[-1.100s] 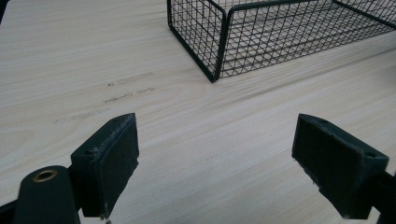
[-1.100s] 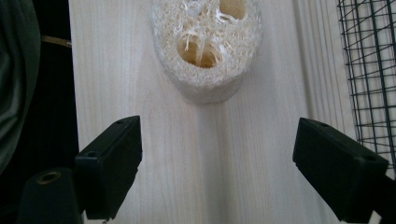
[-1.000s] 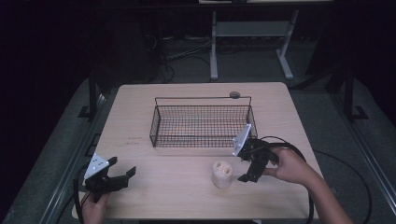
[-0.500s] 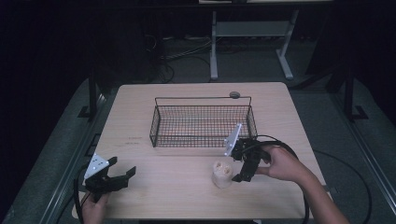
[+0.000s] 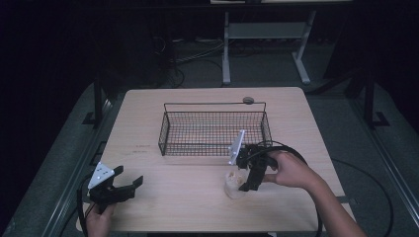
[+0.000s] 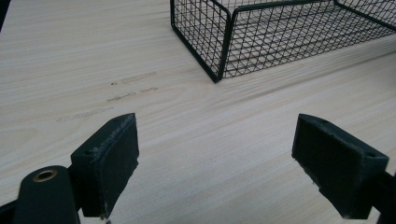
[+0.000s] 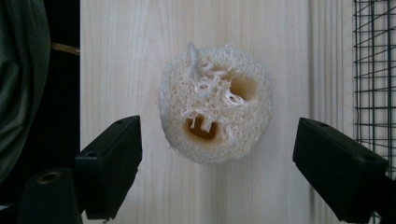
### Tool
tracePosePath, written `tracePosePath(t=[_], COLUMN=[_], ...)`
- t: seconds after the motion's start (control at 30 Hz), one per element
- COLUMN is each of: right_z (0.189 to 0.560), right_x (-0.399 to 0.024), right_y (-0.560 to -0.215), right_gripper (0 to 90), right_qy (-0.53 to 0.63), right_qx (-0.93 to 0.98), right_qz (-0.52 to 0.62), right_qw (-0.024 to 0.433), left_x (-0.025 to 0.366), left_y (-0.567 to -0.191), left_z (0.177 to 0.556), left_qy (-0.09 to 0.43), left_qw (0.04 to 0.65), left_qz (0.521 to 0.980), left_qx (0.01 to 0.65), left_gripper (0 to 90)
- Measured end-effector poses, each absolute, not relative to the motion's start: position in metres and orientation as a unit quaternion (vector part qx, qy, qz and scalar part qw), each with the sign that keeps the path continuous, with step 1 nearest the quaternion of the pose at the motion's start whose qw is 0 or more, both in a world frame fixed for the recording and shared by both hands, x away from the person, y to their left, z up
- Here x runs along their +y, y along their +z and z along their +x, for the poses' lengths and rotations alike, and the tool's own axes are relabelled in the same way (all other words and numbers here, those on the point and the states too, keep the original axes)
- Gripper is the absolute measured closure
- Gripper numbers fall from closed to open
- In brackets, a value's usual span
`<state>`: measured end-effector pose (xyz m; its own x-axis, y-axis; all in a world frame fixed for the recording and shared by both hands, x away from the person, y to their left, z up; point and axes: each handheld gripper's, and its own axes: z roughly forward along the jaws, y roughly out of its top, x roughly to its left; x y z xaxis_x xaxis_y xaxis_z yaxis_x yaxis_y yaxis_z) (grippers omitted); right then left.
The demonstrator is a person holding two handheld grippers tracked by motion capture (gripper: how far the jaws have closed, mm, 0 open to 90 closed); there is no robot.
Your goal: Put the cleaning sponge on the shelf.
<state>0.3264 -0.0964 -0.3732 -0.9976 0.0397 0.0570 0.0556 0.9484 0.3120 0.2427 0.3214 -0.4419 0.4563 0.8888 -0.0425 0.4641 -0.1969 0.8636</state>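
Right gripper (image 7: 217, 175) poised above a loofah sponge (image 7: 215, 103), jaws spread wide, sponge centred between and just beyond the fingertips, touching neither, on the wooden table (image 5: 296, 118) beside a wire basket (image 5: 214, 127), left gripper (image 6: 229, 168) spread, holding nothing

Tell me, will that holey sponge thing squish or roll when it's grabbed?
The loofah looks fibrous and full of holes, so it is probably light and would squish a little. It sits on a flat end, so it seems unlikely to roll. Its rough surface should grip well.
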Motion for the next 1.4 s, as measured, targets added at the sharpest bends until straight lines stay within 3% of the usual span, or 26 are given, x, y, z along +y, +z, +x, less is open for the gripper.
tracePosePath(t=[0.5, 0.87, 1.4], right_z=[0.329, 0.331, 0.332], right_x=[-0.079, -0.078, -0.083], right_y=[-0.381, -0.384, -0.375], right_gripper=[16.2, 28.5, 29.4], right_qy=[-0.137, -0.131, -0.15], right_qx=[-0.99, -0.99, -0.987], right_qz=[-0.005, -0.001, -0.002], right_qw=[0.038, 0.048, 0.051], left_x=[0.322, 0.323, 0.323], left_y=[-0.442, -0.442, -0.442], left_z=[0.243, 0.243, 0.242], left_qy=[0.245, 0.245, 0.245], left_qw=[0.436, 0.435, 0.435], left_qz=[0.733, 0.733, 0.734], left_qx=[0.462, 0.462, 0.461], left_gripper=[13.9, 13.9, 14.0])
